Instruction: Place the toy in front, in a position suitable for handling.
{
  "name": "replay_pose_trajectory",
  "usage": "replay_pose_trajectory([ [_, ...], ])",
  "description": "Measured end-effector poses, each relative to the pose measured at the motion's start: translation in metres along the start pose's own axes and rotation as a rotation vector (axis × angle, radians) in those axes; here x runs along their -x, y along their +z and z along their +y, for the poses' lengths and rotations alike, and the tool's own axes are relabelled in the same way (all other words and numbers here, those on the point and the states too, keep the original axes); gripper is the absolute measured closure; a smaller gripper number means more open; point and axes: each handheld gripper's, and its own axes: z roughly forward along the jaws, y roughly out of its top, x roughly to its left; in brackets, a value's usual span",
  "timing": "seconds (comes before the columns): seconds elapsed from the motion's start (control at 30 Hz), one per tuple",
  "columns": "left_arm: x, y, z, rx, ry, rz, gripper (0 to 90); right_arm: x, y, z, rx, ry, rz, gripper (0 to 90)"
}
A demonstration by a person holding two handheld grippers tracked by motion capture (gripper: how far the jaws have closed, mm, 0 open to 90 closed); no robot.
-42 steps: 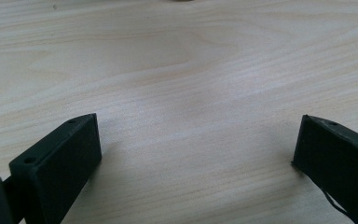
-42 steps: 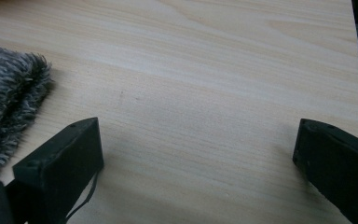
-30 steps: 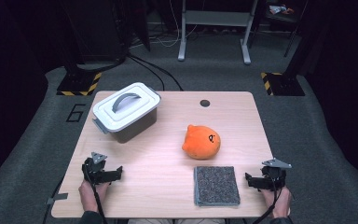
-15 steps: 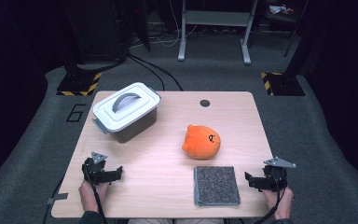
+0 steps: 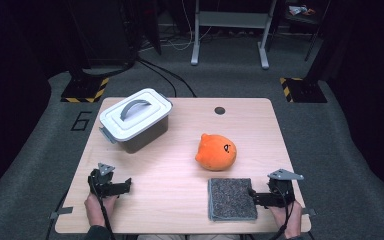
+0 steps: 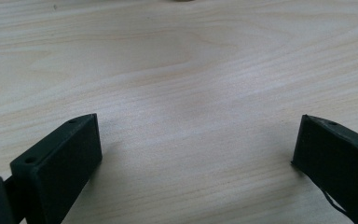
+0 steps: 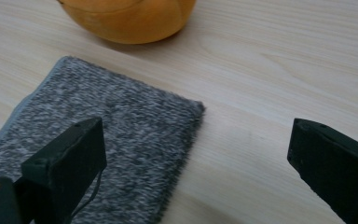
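Floor marking [image 5: 81,121] reads "6", possibly; cloth [image 5: 232,199] unlabelled.

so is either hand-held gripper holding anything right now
No. The left hand-held gripper and right hand-held gripper are both open and empty, the right beside the grey cloth.

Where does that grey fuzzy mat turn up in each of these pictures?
High view: the grey mat lies near the table's front edge, right of centre, just left of the right gripper.
Right gripper view: the mat covers the lower left, running under the left jaw.
Left gripper view: bare wooden table between the jaws.
Shared landmark: the orange plush ball, just beyond the mat.
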Motion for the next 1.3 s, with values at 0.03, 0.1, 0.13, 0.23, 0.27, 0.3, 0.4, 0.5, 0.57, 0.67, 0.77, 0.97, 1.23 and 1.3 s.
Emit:
replay_pose_trajectory([
  [0.03, 0.0, 0.0, 0.0, -0.001, 0.0, 0.0, 0.5, -0.003, 0.001, 0.0, -0.004, -0.004, 0.006, 3.5],
  [0.1, 0.0, 0.0, 0.0, -0.001, 0.0, -0.001, 0.5, -0.01, 0.004, 0.001, -0.014, -0.018, 0.018, 3.6],
  [0.13, 0.0, 0.0, 0.0, -0.001, -0.001, 0.0, 0.5, -0.012, 0.006, 0.002, -0.017, -0.036, 0.026, 3.5],
  [0.23, 0.0, 0.0, 0.0, -0.001, -0.001, 0.0, 0.5, -0.022, 0.012, 0.003, -0.028, -0.063, 0.045, 3.6],
  [0.27, 0.0, 0.0, 0.0, 0.0, -0.002, 0.0, 0.5, -0.026, 0.014, 0.003, -0.036, -0.07, 0.052, 3.6],
  [0.3, 0.0, 0.0, 0.0, 0.0, -0.001, 0.0, 0.5, -0.029, 0.016, 0.003, -0.041, -0.071, 0.058, 3.7],
  [0.4, 0.0, 0.0, 0.0, -0.001, 0.0, 0.0, 0.5, -0.038, 0.023, 0.002, -0.064, -0.087, 0.081, 3.8],
  [0.5, 0.0, 0.0, 0.0, -0.001, 0.0, 0.0, 0.5, -0.046, 0.03, 0.002, -0.072, -0.114, 0.101, 3.9],
  [0.57, 0.0, 0.0, 0.0, -0.001, 0.0, -0.001, 0.5, -0.052, 0.033, 0.002, -0.082, -0.111, 0.105, 4.0],
  [0.67, 0.0, 0.0, 0.0, -0.001, -0.001, 0.0, 0.5, -0.058, 0.038, 0.003, -0.1, -0.107, 0.118, 4.6],
  [0.77, 0.0, 0.0, 0.0, -0.001, -0.001, 0.0, 0.5, -0.062, 0.045, 0.002, -0.113, -0.13, 0.126, 6.0],
  [0.97, 0.0, 0.0, 0.0, 0.0, 0.0, 0.0, 0.5, -0.068, 0.055, -0.004, -0.166, -0.16, 0.112, 13.1],
  [1.23, 0.0, 0.0, 0.0, 0.0, -0.001, 0.0, 0.5, -0.065, 0.053, -0.006, -0.157, -0.171, 0.09, 28.2],
  [1.3, 0.0, 0.0, 0.0, 0.0, -0.001, 0.0, 0.5, -0.064, 0.052, -0.006, -0.153, -0.17, 0.084, 34.0],
])
